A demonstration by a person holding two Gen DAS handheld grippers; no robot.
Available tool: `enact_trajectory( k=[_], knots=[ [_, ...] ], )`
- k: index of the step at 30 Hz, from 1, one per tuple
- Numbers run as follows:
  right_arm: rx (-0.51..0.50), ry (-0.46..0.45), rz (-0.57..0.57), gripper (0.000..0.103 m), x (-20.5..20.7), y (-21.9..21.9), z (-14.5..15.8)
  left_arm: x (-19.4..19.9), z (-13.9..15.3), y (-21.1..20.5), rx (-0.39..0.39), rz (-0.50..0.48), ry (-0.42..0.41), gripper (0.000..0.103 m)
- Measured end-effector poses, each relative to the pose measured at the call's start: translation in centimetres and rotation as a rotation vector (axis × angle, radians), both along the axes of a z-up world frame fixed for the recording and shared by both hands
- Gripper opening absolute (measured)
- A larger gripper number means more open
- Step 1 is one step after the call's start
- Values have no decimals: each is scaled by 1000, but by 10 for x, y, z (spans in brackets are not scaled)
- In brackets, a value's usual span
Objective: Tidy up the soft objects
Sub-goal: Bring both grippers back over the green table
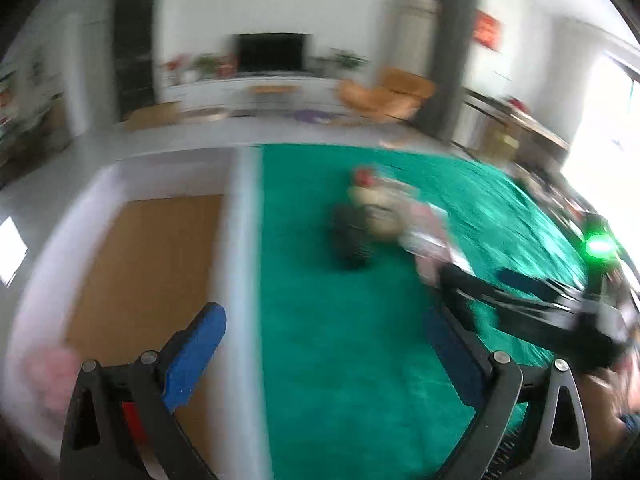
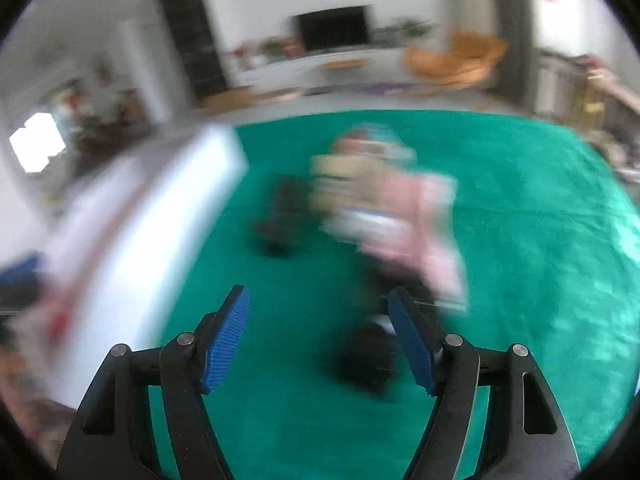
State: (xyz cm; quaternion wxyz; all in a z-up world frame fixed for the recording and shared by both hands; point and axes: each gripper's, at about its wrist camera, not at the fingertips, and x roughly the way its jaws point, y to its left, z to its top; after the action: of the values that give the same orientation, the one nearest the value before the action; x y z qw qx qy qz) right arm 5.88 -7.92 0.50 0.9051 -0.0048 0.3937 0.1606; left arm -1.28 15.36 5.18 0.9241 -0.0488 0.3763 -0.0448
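A green cloth point(image 1: 360, 320) covers the worktop, with a white box point(image 1: 240, 240) along its left edge. Blurred soft objects point(image 2: 384, 208), pink, cream and black, lie heaped near the cloth's middle. The left gripper point(image 1: 320, 352) and right gripper point(image 2: 320, 332) both stand released, nothing between their blue pads.

Fuzzy green cloth point(image 2: 520, 240), ribbed blue pads point(image 2: 228, 340), wood-look floor point(image 1: 140, 272)

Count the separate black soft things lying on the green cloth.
2. One black soft lump lies left of the pink and cream pile; another black soft lump lies nearer, by the right claw's right finger. Blur may hide more.
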Motion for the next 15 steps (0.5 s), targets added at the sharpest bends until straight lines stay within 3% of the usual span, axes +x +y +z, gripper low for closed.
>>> enact_trajectory(
  k=[4, 9, 15],
  knots=[
    [-69, 33, -177, 75, 3, -69, -41, 25, -50, -58, 21, -122, 79, 100],
    [-83, 41, -238, 75, -9, -115, -56, 49, -120, -80, 95, -84, 144, 100],
    [-62, 77, -231, 75, -3, -111, -70, 82, -140, -68, 157, -22, 144, 100]
  ],
)
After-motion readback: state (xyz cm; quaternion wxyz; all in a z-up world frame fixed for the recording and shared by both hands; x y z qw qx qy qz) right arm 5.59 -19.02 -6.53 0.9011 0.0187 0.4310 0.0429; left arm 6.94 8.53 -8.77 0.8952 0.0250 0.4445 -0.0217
